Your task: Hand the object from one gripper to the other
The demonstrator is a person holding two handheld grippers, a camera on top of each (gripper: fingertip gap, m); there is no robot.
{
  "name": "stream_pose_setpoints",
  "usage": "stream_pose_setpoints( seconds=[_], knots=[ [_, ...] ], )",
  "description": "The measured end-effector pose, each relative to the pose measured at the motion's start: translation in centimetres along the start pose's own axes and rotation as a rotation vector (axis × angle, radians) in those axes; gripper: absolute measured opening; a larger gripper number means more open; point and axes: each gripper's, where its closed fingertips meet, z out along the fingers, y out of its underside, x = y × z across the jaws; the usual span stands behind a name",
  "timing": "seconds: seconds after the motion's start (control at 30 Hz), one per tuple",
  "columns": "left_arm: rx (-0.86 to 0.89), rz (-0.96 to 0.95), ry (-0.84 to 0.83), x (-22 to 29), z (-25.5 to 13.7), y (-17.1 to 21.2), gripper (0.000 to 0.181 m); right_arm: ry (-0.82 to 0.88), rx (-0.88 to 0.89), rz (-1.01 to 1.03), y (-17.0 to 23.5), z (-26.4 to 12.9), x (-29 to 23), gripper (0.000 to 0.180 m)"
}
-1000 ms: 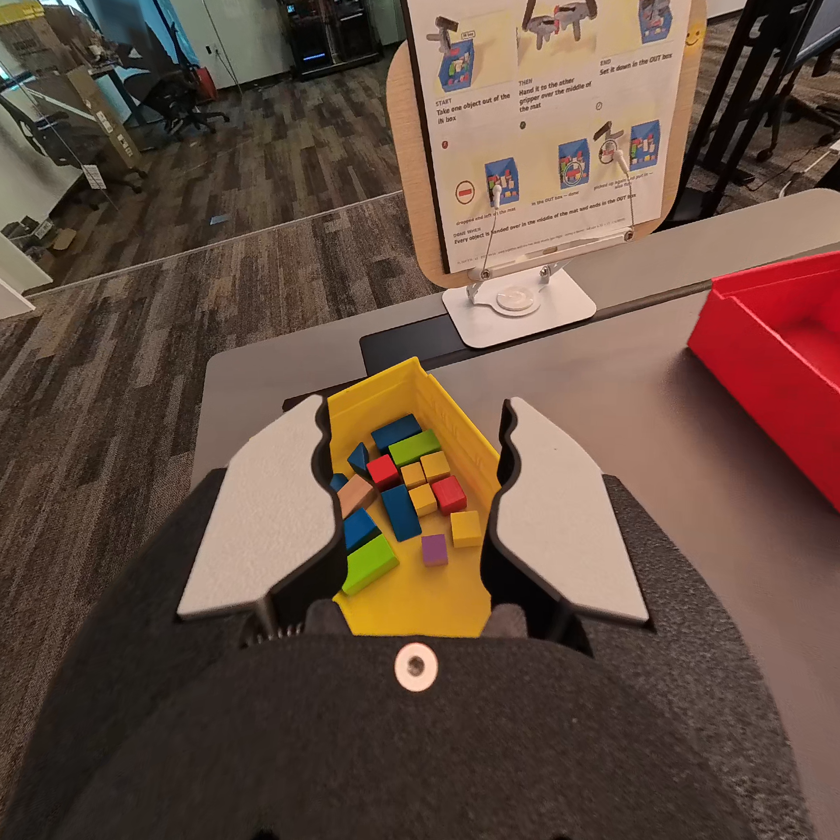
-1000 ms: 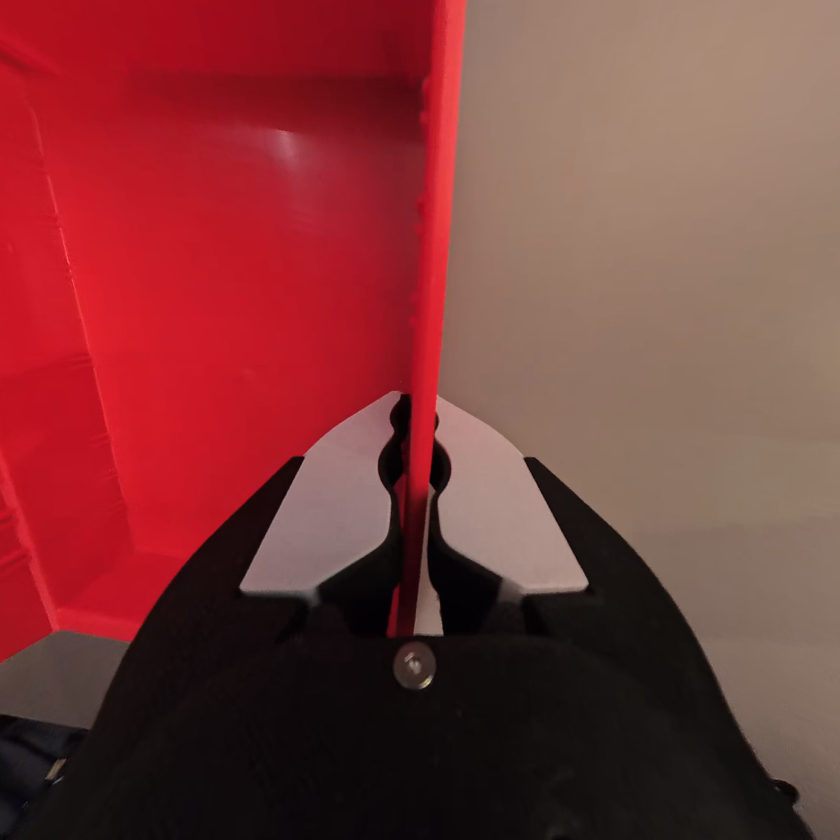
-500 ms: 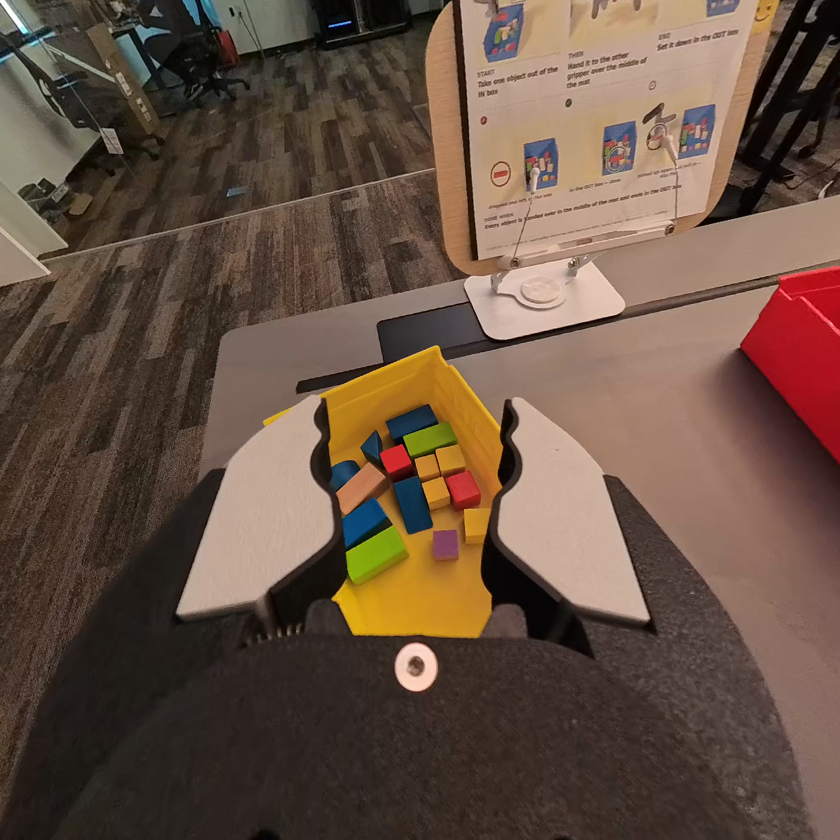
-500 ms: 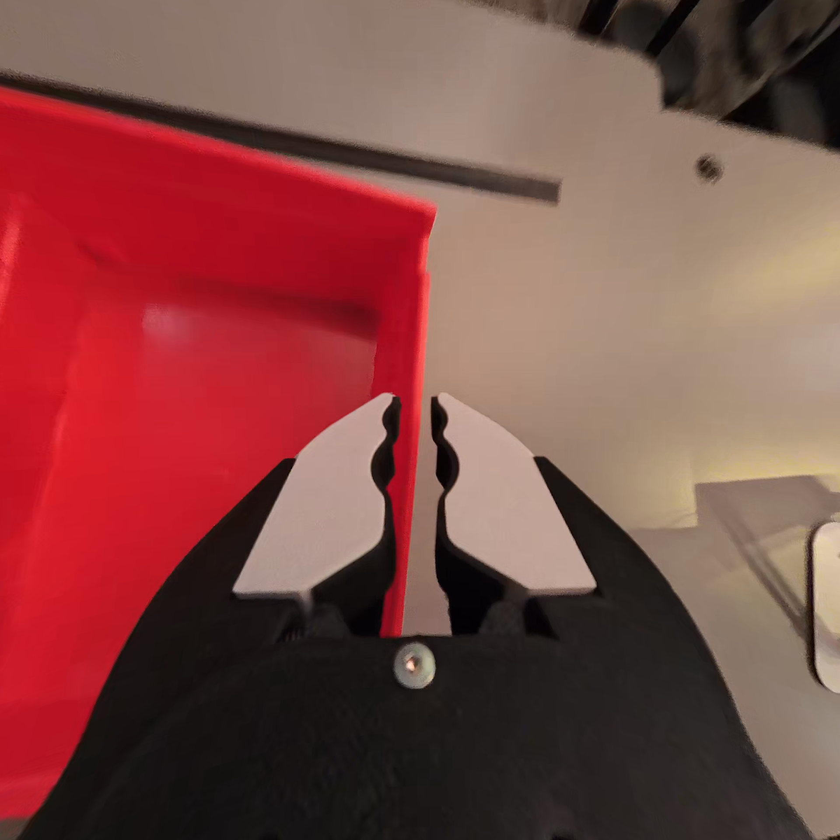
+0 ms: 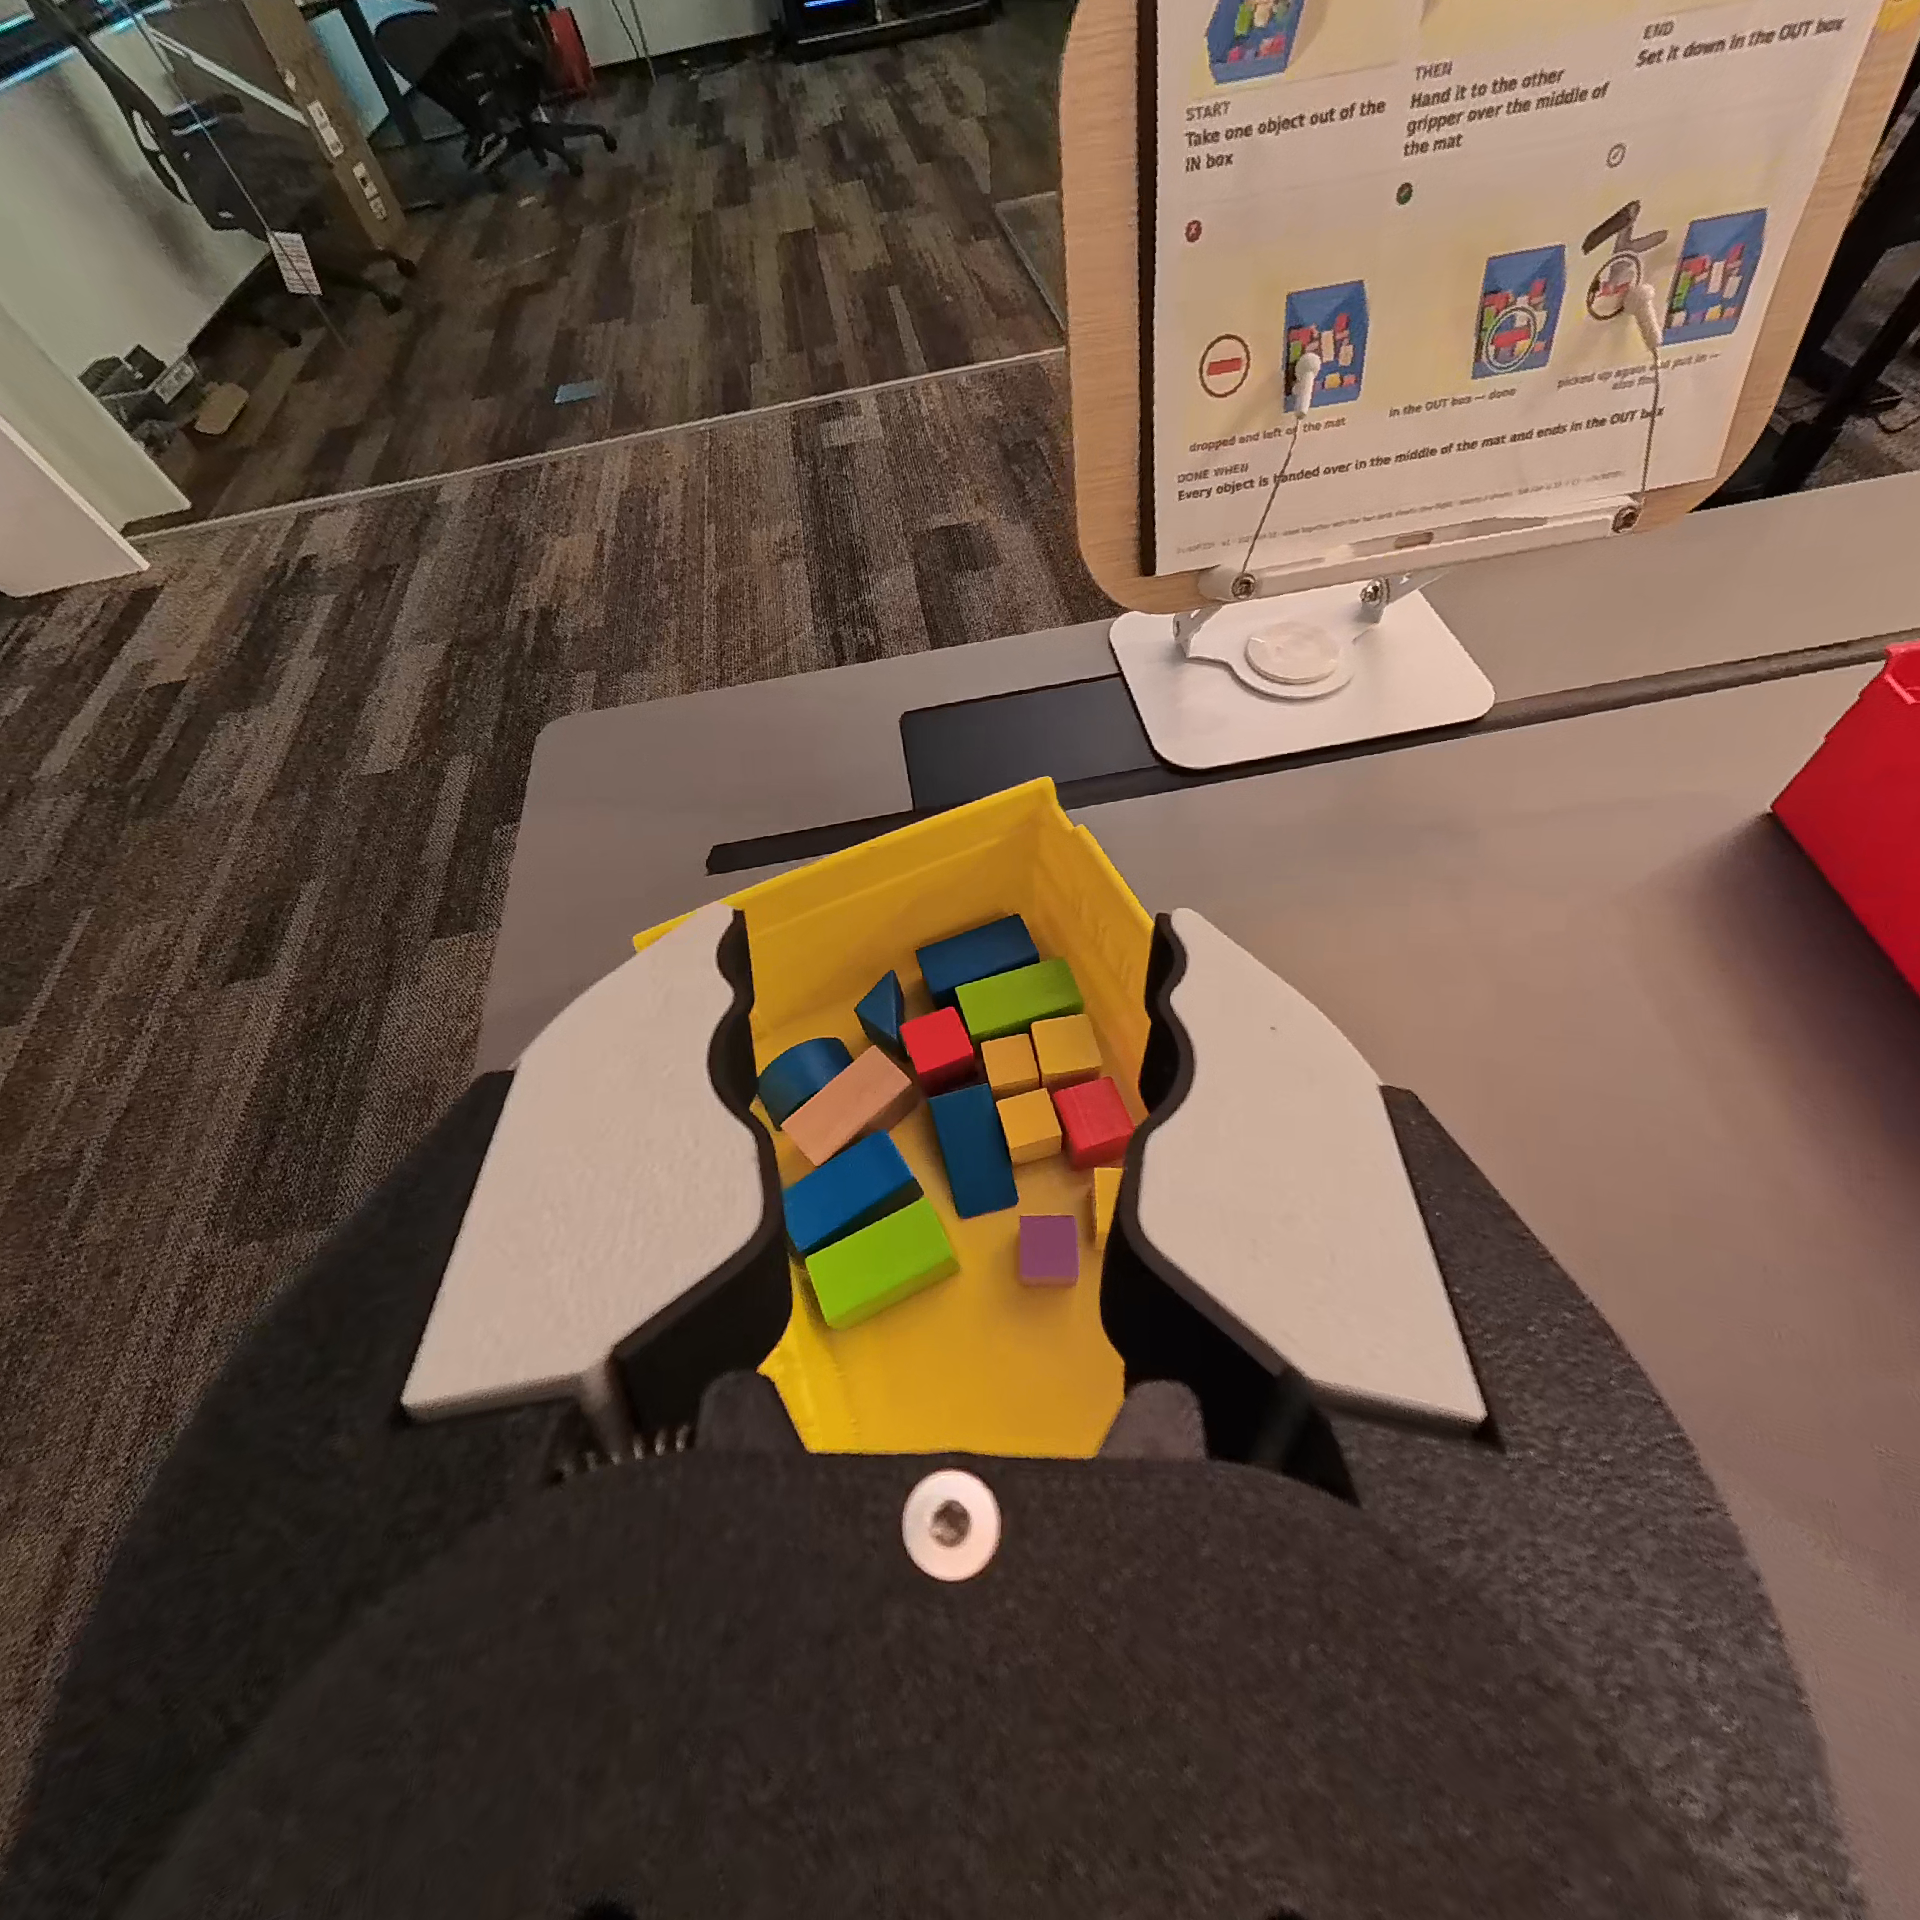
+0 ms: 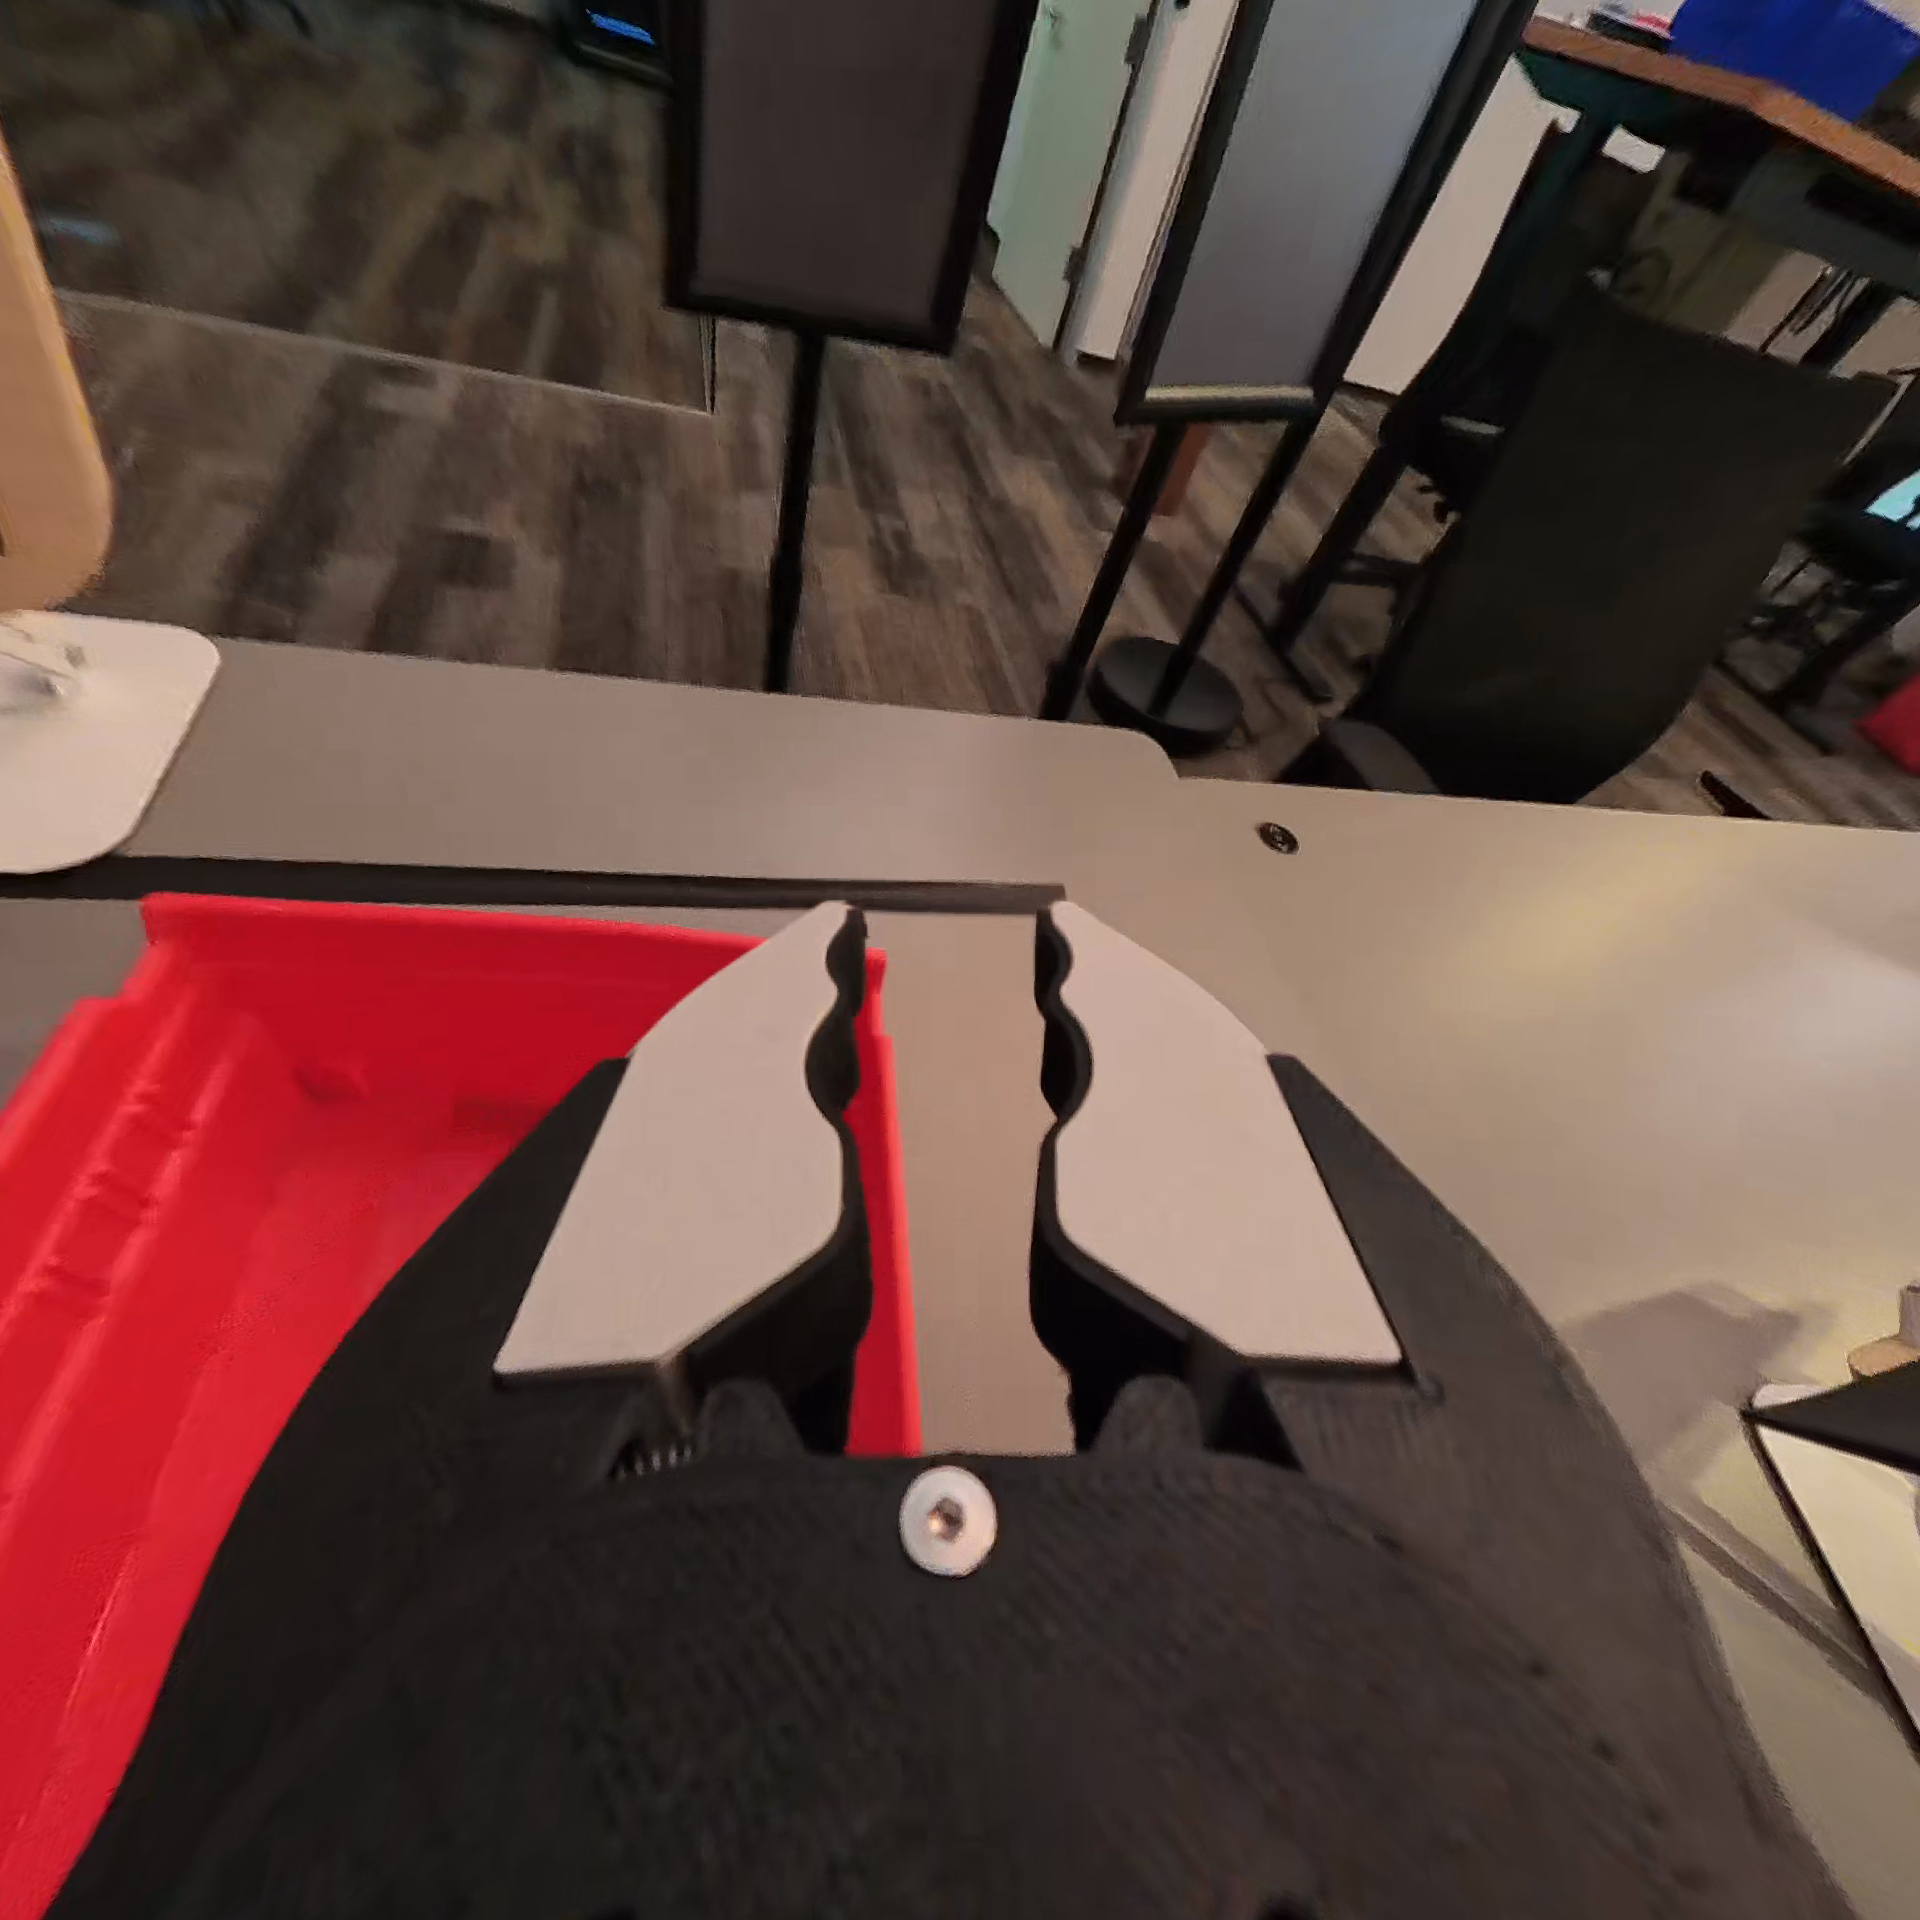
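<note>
My left gripper [image 5: 948, 935] is open and empty, held above the yellow box [image 5: 894, 894] on the grey table [image 5: 1455, 935]. The box holds several coloured wooden blocks, among them a green block [image 5: 881, 1262], a purple cube [image 5: 1047, 1247] and a red cube [image 5: 937, 1044]. My right gripper [image 6: 948, 920] is open and empty above the table [image 6: 1507, 987], just right of the red box [image 6: 312, 1143]. The red box's right wall [image 6: 896, 1226] shows between my right fingers, close to the left pad. No blocks show in the visible part of the red box.
A wooden board with an instruction sheet [image 5: 1455, 270] stands on a white base [image 5: 1299, 675] at the table's far edge. The red box's corner [image 5: 1860, 842] shows at right in the left wrist view. Black sign stands [image 6: 821, 208] and a chair [image 6: 1621, 540] stand on the floor beyond.
My right gripper let go of the red box's right wall, opened, rose and tilted up to look across the table. My left gripper stayed open and shifted slightly over the yellow box.
</note>
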Motion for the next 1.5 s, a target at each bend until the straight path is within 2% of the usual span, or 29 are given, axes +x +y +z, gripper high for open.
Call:
stream_pose_setpoints(
  seconds=[0.57,0.77,0.93,1.17,1.23,1.3,1.5],
  knots=[
    [-0.079,-0.045,0.015,-2.5,0.9,2.2,0.070,-0.082,-0.082,0.055,2.0,0.7,-1.0,0.041],
    [-0.330,-0.092,-0.028,-6.7,4.3,7.9,0.070,-0.109,-0.158,0.059,3.8,1.4,-0.7,0.050],
    [-0.447,-0.182,-0.022,-9.6,7.3,12.1,0.055,-0.130,-0.203,0.031,4.6,1.8,-1.3,0.052],
    [-0.582,-0.326,0.068,-10.1,9.4,16.8,0.040,-0.155,-0.230,0.031,5.2,2.0,-1.7,0.052],
    [-0.640,-0.330,0.093,-9.7,9.5,18.0,0.021,-0.164,-0.245,0.038,5.6,2.1,-1.7,0.052],
    [-0.694,-0.315,0.123,-9.1,9.5,18.9,0.011,-0.173,-0.259,0.042,5.9,2.2,-1.7,0.052],
    [-0.742,-0.231,0.074,-9.0,10.1,19.1,0.005,-0.194,-0.322,0.054,7.4,2.6,-1.7,0.052]
  ],
)
